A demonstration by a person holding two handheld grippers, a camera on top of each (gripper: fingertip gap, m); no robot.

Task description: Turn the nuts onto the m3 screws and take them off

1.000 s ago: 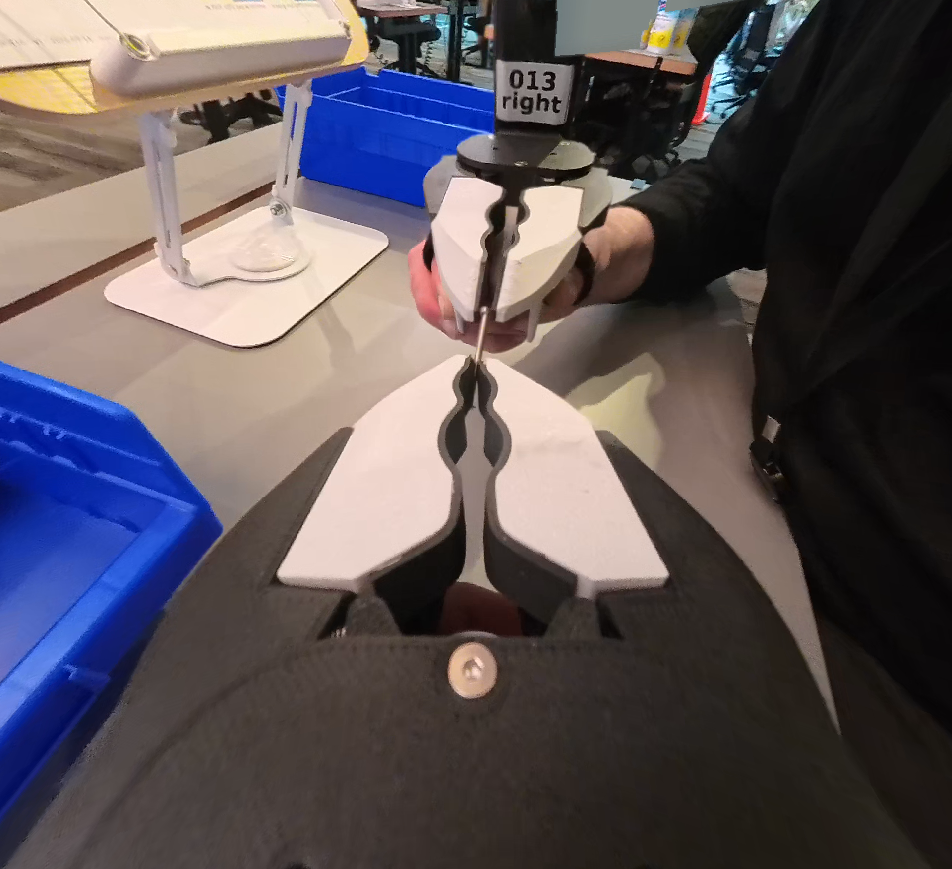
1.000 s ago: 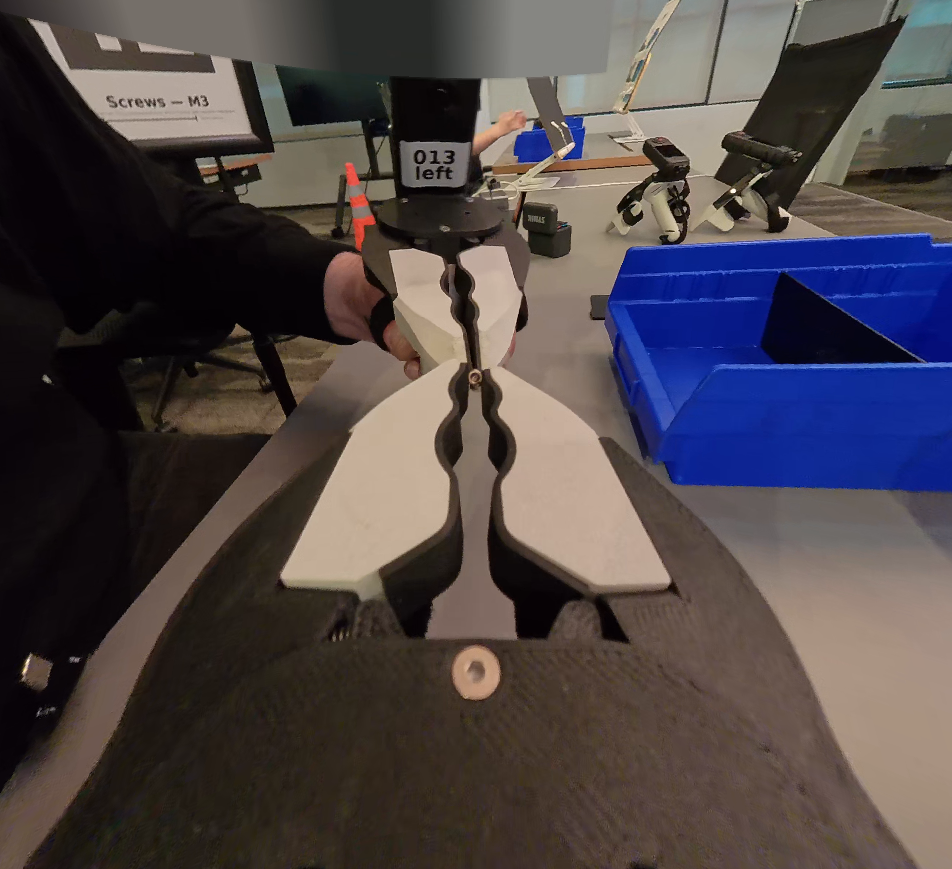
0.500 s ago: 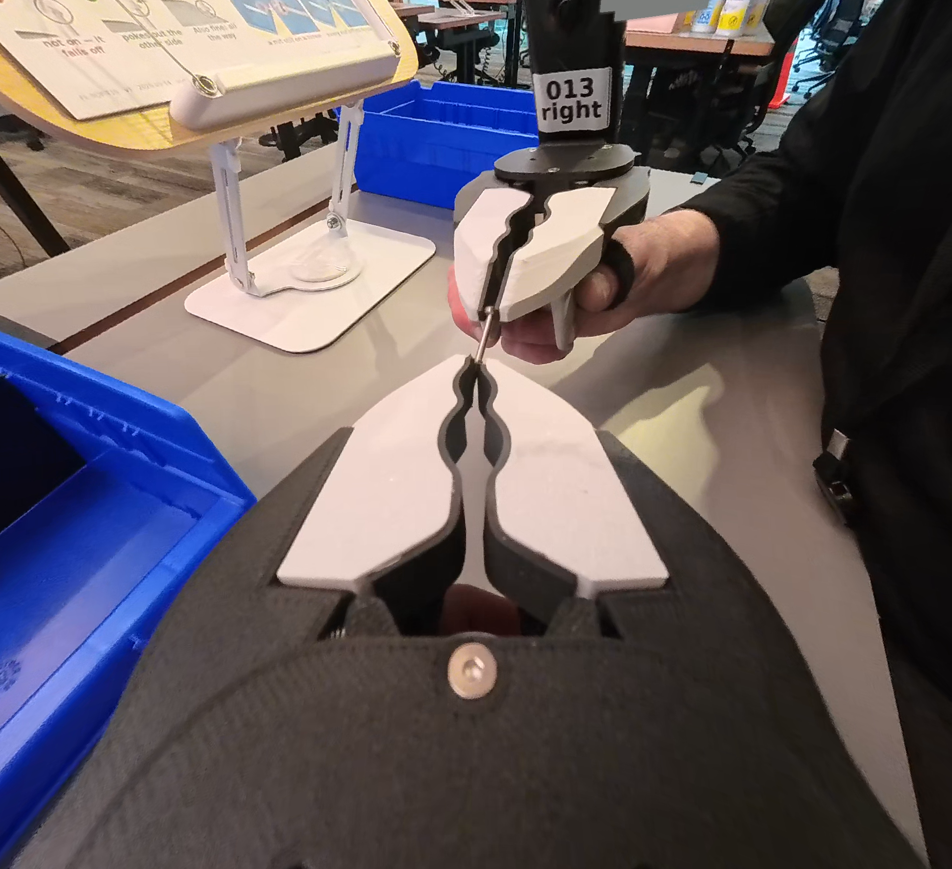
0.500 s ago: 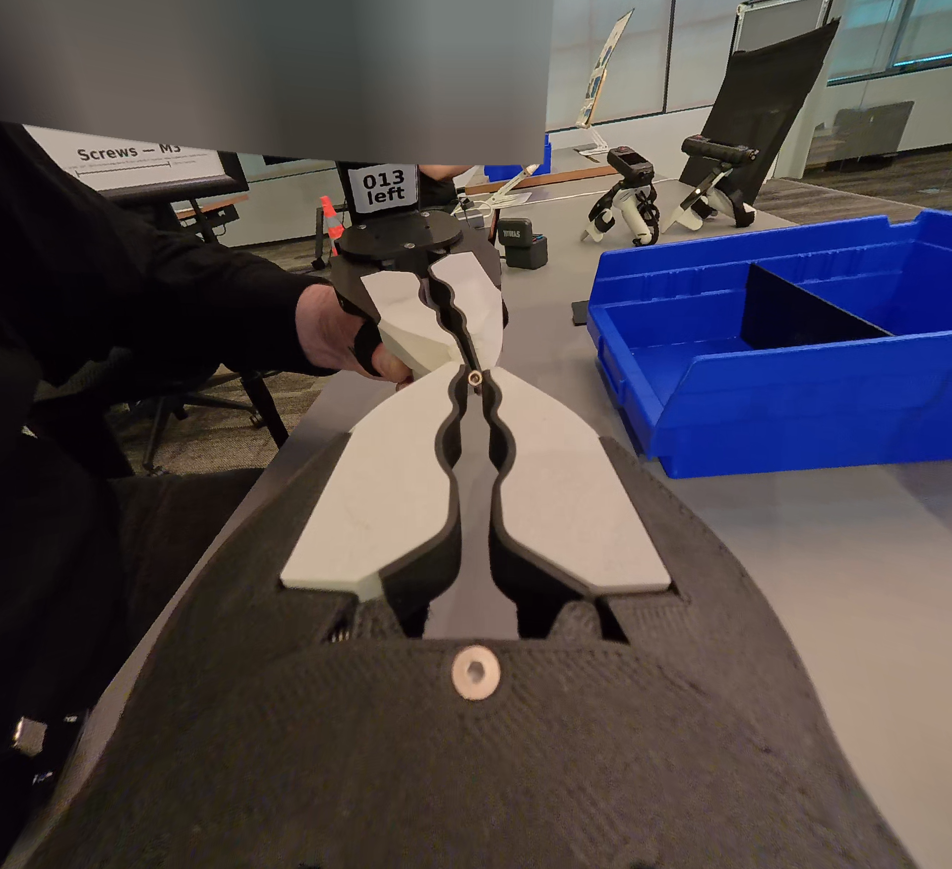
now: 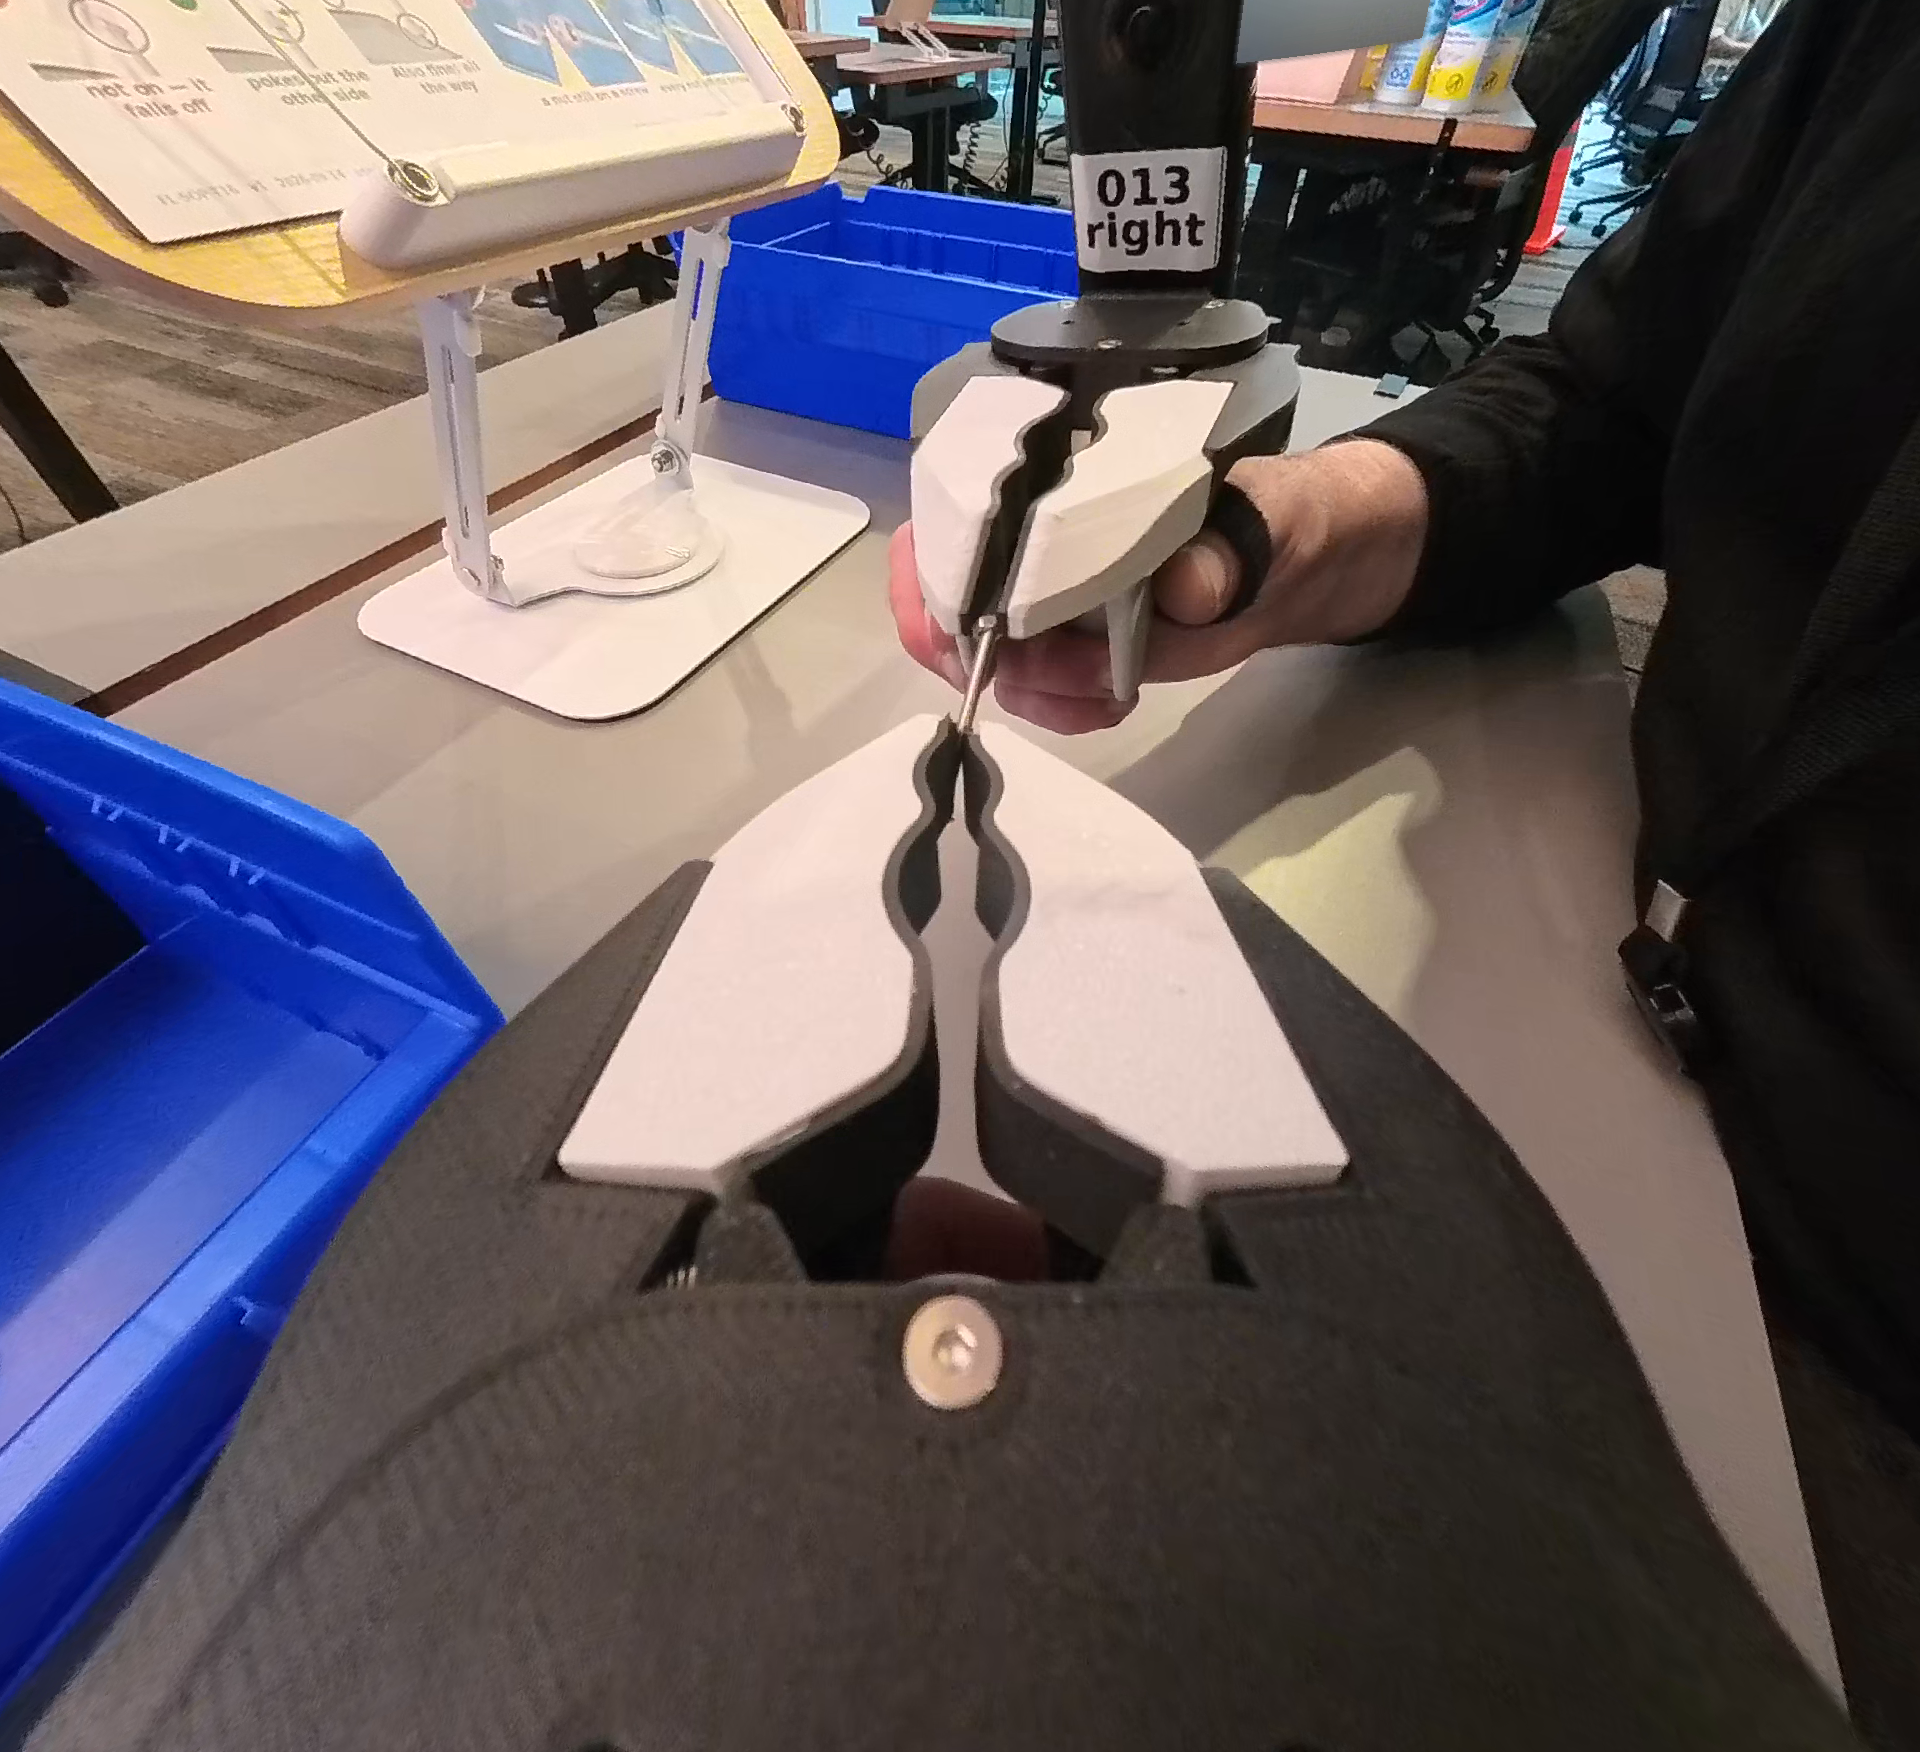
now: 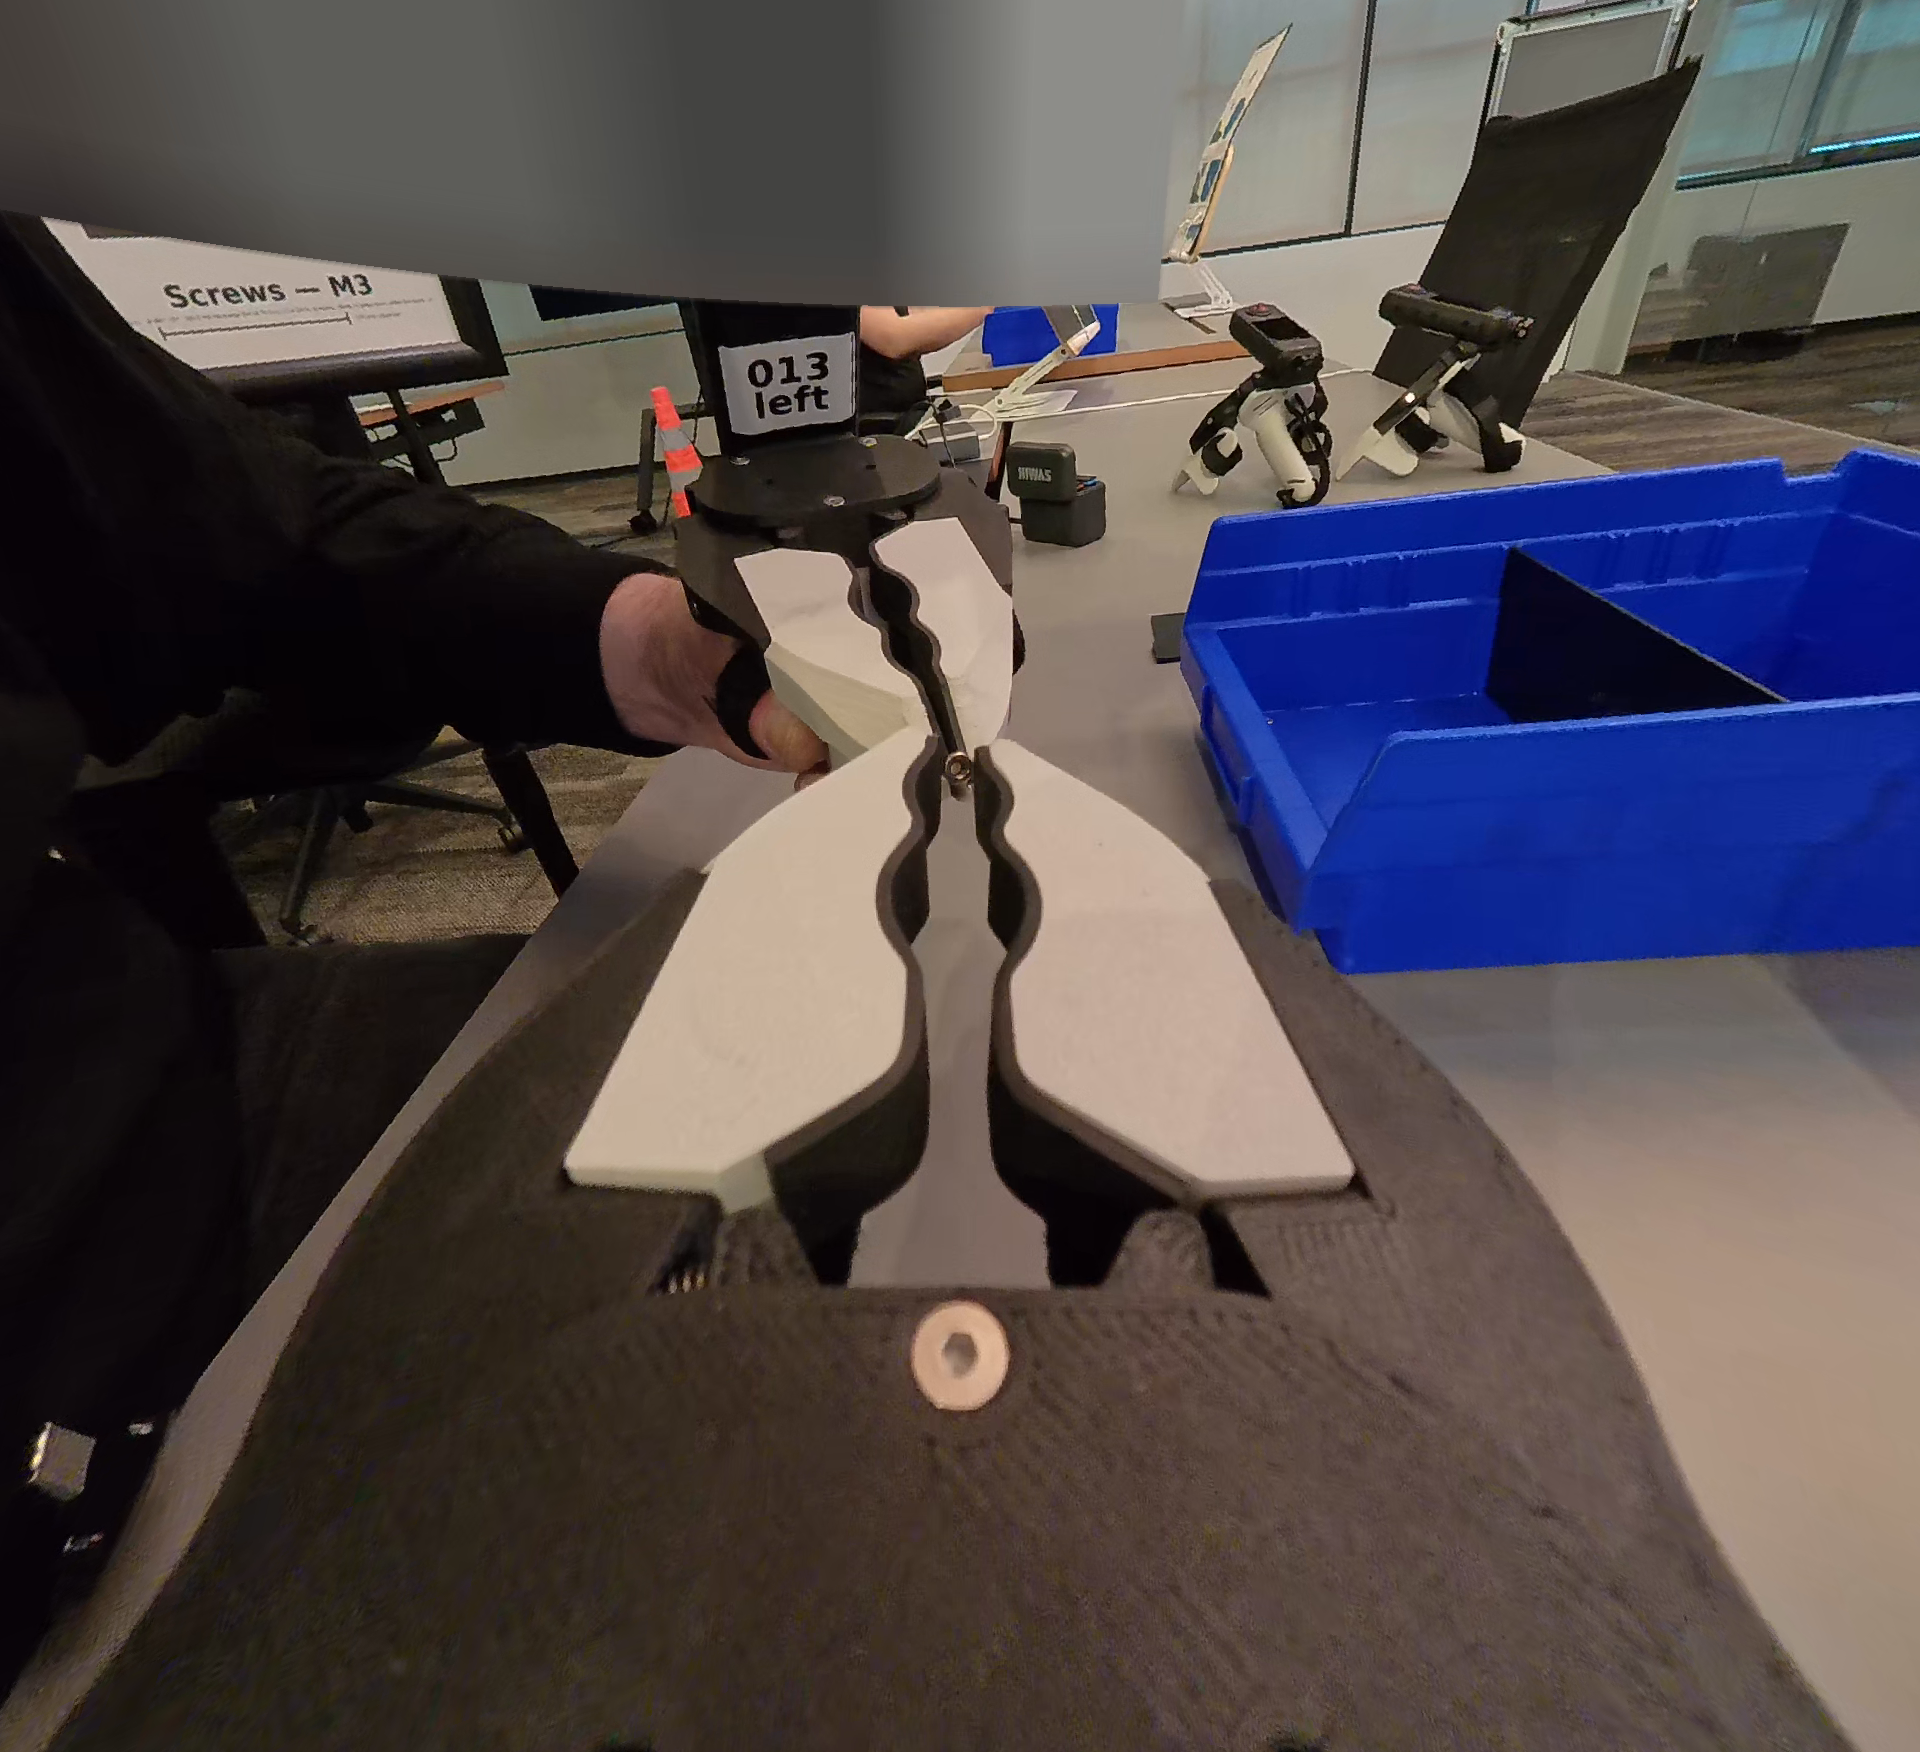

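A thin silver M3 screw [image 5: 975,684] spans the short gap between my two grippers, above the grey table [image 5: 1382,913]. My right gripper [image 5: 982,627] faces me in the left wrist view and is shut on the screw's head end. That head [image 6: 958,772] shows between its tips in the right wrist view [image 6: 961,764]. My left gripper [image 5: 954,738] is shut on the screw's other end, where the nut sits almost hidden between the tips. It also shows in the right wrist view [image 6: 948,734], rolled to one side. A bare hand holds each gripper.
A blue bin [image 5: 208,1027] stands close on the left. A white stand [image 5: 613,601] carries an instruction board, with another blue bin [image 5: 883,300] behind it. In the right wrist view a divided blue bin [image 6: 1558,767] is to the right. The person's black sleeve [image 5: 1714,455] is on the right. My left and right fingertips are right by each other.
Both grippers stay shut with the screw between them. The right gripper has rolled, its tips now leaning left, and the left gripper has rolled too. Both views have shifted slightly.
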